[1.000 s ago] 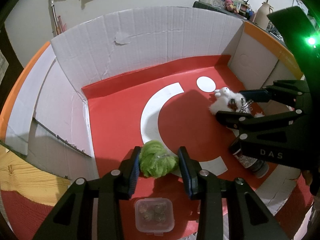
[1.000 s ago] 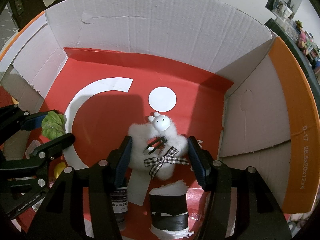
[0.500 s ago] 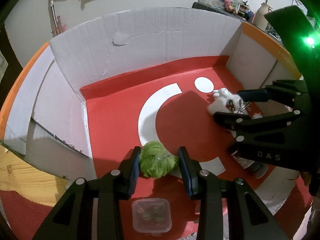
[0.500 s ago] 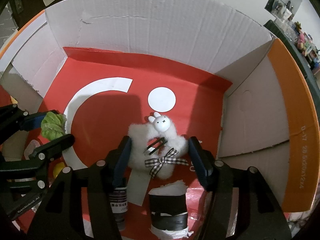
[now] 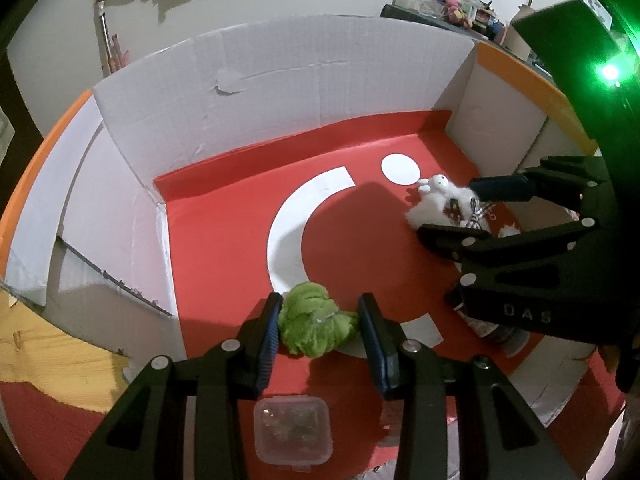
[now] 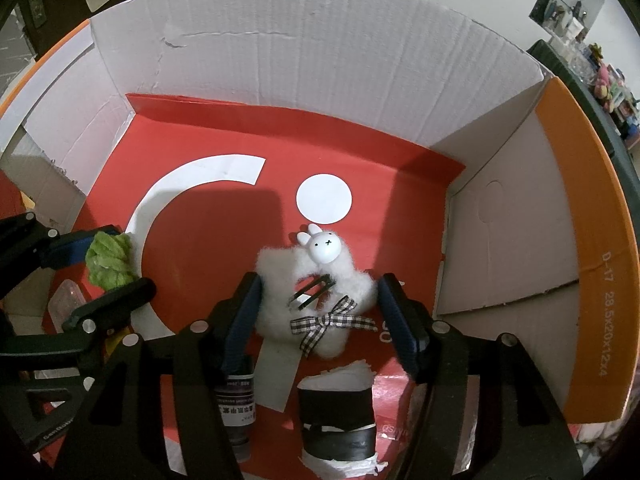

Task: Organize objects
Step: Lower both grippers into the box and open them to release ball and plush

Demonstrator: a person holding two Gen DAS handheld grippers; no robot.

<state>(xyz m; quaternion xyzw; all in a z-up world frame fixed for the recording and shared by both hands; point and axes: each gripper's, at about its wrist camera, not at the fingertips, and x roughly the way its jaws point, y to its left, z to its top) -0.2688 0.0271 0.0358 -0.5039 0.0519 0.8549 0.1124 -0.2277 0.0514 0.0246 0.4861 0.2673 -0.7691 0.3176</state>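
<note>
Both toys had just been let go in the red-floored cardboard box [image 6: 280, 60]. The left gripper [image 5: 320, 332] stood spread around the green fuzzy ball [image 5: 314, 326] by the near edge, its jaws just opening. The right gripper [image 6: 320, 316], also just opening, stood spread around the white fluffy bunny toy [image 6: 320, 280]. Next, both probably needed to lift clear.

I note 2 changes. My right gripper [image 6: 318, 312] has just been opening around the white plush rabbit [image 6: 316, 280], with gaps at both pads. My left gripper [image 5: 320, 336] widened slightly around the green ball [image 5: 314, 326].
</note>
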